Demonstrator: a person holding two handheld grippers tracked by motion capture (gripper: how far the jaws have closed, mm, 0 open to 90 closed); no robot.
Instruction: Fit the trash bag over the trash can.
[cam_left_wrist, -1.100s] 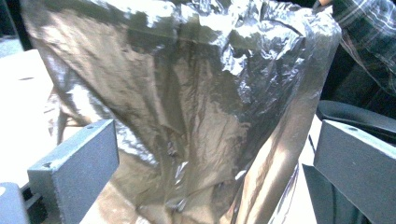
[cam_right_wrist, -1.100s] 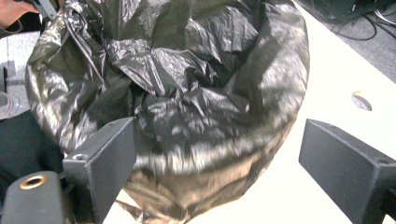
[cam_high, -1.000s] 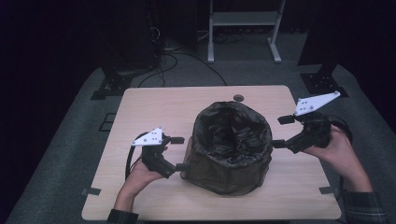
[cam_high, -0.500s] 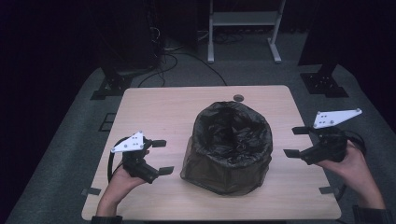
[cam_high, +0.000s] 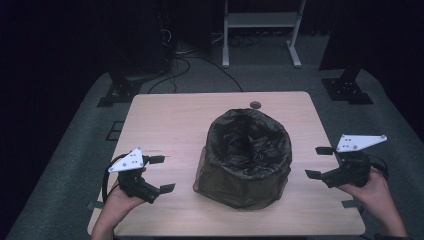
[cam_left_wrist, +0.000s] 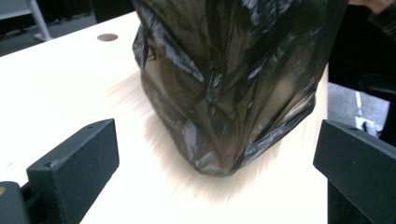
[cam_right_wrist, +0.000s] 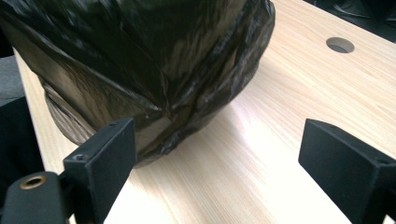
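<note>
bag (cam_left_wrist: 233, 84) top cut off in both claw views, inside too dark, table (cam_left_wrist: 56, 88) blurred

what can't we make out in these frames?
- Inside of the bag: high view, its dark folds hide the bottom and any contents.
- What the bag lines: the film hides it in all views.
- Bag's top: cut off by the upper edge in both gripper views.
- Table beside the bag: smeared by motion blur in the left gripper view.
- Left gripper, right gripper: both open, off the bag.

Left gripper (cam_high: 161, 173) jaws wide apart, right gripper (cam_high: 318, 161) likewise, both hand-held low
</note>
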